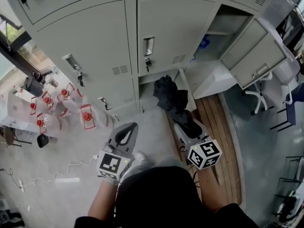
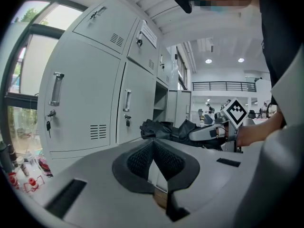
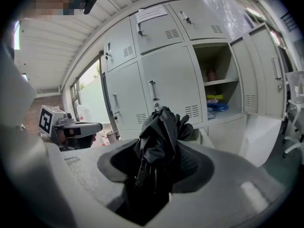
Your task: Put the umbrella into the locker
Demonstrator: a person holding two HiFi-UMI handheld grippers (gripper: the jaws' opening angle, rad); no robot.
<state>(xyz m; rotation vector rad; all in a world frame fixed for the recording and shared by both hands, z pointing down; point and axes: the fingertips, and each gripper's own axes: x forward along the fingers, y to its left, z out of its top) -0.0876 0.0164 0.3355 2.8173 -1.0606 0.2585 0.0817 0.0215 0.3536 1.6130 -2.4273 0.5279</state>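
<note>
Here, the right gripper (image 1: 184, 126) is clamped on a crumpled black fabric umbrella (image 1: 170, 95), which juts ahead of it toward the grey metal locker bank (image 1: 95, 51), left of its open compartment (image 1: 228, 32). The left gripper (image 1: 126, 136) is pressed closed on nothing.

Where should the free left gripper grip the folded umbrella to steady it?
Probably the umbrella at its bunched canopy just beyond the right gripper, from the person's left: the right gripper clamps the lower part, leaving only that floppy end exposed.
</note>
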